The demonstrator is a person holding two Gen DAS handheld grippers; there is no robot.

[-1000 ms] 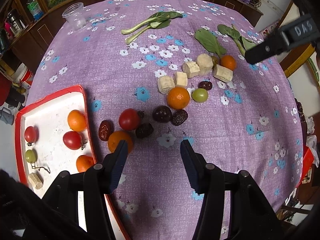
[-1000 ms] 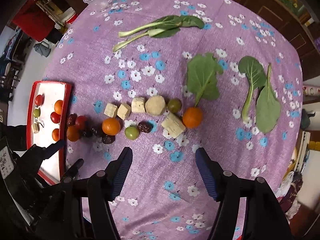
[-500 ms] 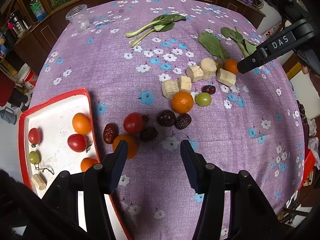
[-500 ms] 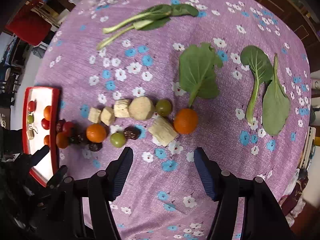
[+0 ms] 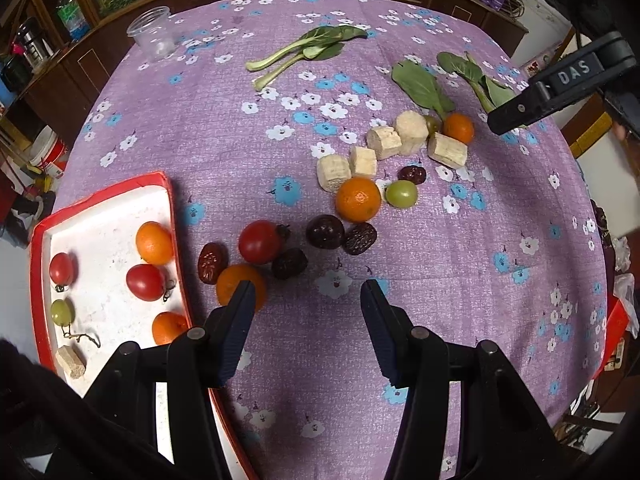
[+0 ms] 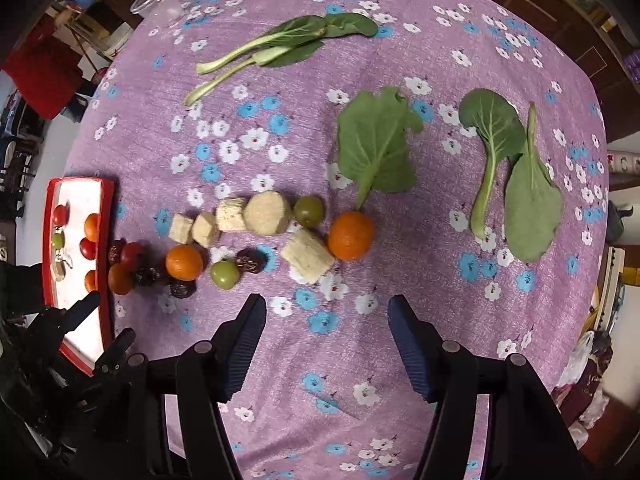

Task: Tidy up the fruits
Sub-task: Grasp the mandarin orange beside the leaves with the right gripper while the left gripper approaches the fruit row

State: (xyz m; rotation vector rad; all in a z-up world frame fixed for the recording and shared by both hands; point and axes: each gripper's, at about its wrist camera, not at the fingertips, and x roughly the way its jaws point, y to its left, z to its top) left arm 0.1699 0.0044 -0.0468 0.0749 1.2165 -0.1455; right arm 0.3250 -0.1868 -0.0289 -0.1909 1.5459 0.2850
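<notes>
Left gripper gapes wide, empty, over the counter beside the red tray; right gripper likewise. Nearest orange sits just outside the tray: light, firm, prone to roll, best pinched across its middle. Dates and a tomato crowd against it.

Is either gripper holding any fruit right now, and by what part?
Nothing is held. The left gripper and right gripper are both open and empty above the tablecloth.
</notes>
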